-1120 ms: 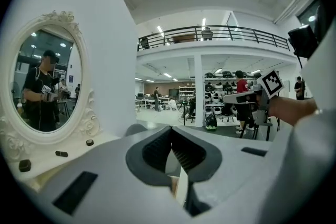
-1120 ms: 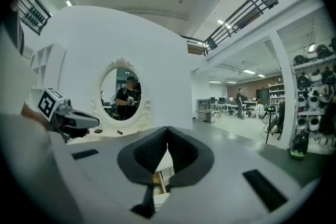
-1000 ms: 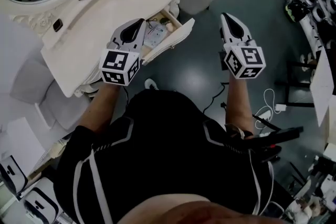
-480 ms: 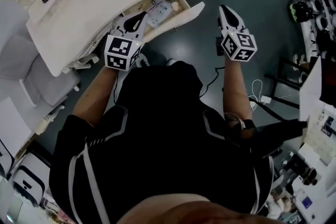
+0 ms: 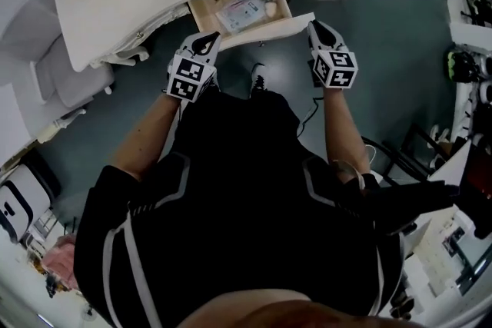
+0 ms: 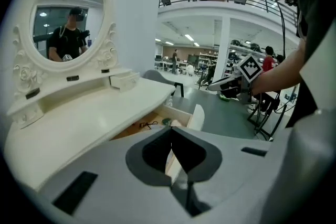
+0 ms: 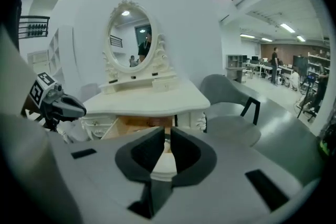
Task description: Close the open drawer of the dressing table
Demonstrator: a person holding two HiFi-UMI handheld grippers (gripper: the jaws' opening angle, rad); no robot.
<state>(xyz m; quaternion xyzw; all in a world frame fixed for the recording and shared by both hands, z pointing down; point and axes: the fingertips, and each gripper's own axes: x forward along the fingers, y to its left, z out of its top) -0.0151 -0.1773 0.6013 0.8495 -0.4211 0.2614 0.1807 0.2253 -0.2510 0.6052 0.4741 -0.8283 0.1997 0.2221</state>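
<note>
L hand-held gripper [image 5: 208,40] closed; R hand-held gripper [image 5: 314,26] slit apart, at drawer [image 5: 265,27].

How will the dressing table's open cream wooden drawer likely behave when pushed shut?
The cream wooden drawer likely slides in as one rigid box. With the left gripper and right gripper near opposite ends of its front panel, it should not skew. The loose flat packet inside may slide if shoved hard.

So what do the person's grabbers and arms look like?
The left gripper and right gripper are white and pointed, dark grey inside, each with a cube of black-and-white square markers. The person wears a black short-sleeved top with pale stripes.
</note>
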